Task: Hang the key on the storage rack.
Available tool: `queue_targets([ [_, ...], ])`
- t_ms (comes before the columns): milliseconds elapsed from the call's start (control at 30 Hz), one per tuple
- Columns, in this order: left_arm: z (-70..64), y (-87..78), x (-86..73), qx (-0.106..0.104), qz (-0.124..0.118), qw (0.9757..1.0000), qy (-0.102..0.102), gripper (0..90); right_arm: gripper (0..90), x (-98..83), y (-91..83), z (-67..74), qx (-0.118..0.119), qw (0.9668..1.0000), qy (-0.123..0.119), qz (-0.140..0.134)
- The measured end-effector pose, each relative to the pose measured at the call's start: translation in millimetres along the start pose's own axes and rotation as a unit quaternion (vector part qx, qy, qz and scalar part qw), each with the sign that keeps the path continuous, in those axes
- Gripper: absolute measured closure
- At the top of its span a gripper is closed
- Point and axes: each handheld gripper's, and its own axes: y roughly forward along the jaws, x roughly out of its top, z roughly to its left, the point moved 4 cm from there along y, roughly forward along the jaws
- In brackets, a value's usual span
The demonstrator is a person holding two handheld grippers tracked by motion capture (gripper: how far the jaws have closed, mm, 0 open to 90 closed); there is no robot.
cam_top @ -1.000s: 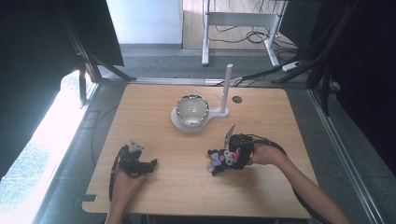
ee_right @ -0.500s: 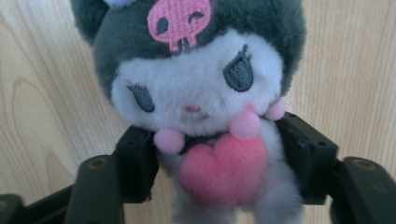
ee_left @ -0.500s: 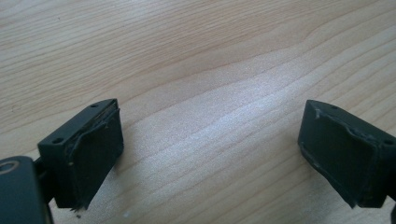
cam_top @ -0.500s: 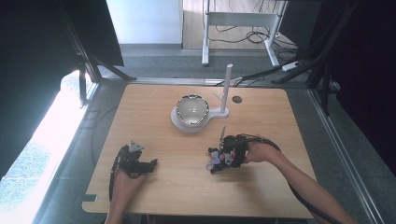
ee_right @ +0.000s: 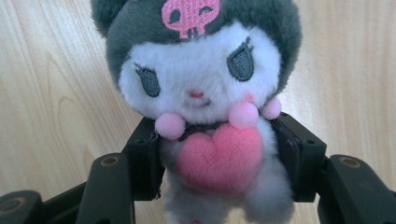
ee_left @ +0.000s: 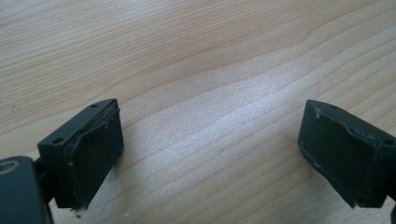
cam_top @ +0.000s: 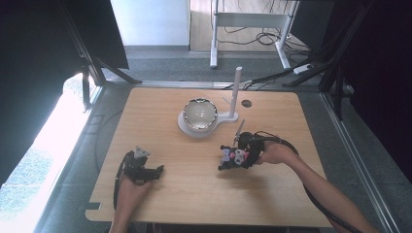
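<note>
Since a second ago, the right tool [cam_top: 228, 158] has just been closing on the plush [cam_top: 232, 156], and its jaws now pinch the toy at the body, one pad on each flank, as the right gripper view shows. Between those frames the right hand [cam_top: 272, 154] has shifted a little across the counter [cam_top: 194, 189], while the left tool [cam_top: 154, 171] has stayed where it was. Seen from the right tool, the plush [ee_right: 201, 93] is a small soft doll with a white face under a dark grey hood; a pink skull with one winking eye is stitched on the hood's front. Its eyes are grey stitched ovals with lashes, the nose a tiny pink dot, and faint pink blush marks one cheek. Three pink pompoms hang below the chin, and a plump pink heart sits on the chest, right between the pads. The lower body is pale fluffy fur. From the high view the plush lies right of the middle of the counter, near the front of a shiny bowl [cam_top: 199, 112] on a white base [cam_top: 187, 128] with an upright post [cam_top: 236, 90]. The left tool's jaws stand wide apart over bare wood, holding nothing.
</note>
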Motion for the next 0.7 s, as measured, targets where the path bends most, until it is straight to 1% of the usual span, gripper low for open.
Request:
queue_targets([
  [133,0.0,0.0,0.0,0.000,0.000,1.0000,0.000,6.6,42.0,-4.0,-12.8,-5.2,0.000,0.9999,0.010,-0.008],
  [267,0.0,0.0,0.0,0.000,0.000,1.0000,0.000,6.6,42.0,-7.8,-27.1,-11.3,-0.002,0.9994,0.029,-0.019],
  [333,0.0,0.0,0.0,0.000,0.000,1.0000,0.000,6.6,42.0,-8.8,-30.5,-13.4,-0.002,0.9993,0.030,-0.023],
  [367,-0.1,0.0,0.0,0.000,0.000,1.0000,0.000,6.6,42.0,-10.7,-38.4,-17.3,-0.002,0.9988,0.039,-0.030],
  [400,0.0,0.0,0.0,0.000,0.000,1.0000,0.000,6.6,42.0,-11.3,-40.6,-18.5,-0.003,0.9985,0.043,-0.033],
  [500,0.0,0.0,0.0,0.000,0.000,1.0000,0.000,6.6,42.0,-13.7,-50.3,-23.7,-0.007,0.9980,0.052,-0.036],
  [533,0.0,0.0,0.0,0.000,0.000,1.0000,0.000,6.6,42.0,-13.7,-50.3,-23.7,-0.007,0.9980,0.052,-0.036],
  [567,0.0,0.0,0.0,0.000,0.000,1.0000,0.000,6.6,42.0,-15.4,-57.3,-27.4,-0.007,0.9975,0.059,-0.039],
  [600,0.0,0.1,0.0,0.000,0.000,1.0000,0.000,6.6,42.0,-16.2,-60.2,-29.2,-0.007,0.9971,0.063,-0.041],
  [667,0.2,0.1,0.1,0.001,0.000,1.0000,0.001,6.6,42.0,-17.9,-65.4,-32.9,-0.008,0.9967,0.068,-0.043],
  [700,0.2,0.1,0.1,0.000,0.000,1.0000,0.001,6.6,42.0,-17.9,-65.4,-32.9,-0.008,0.9967,0.068,-0.043],
])
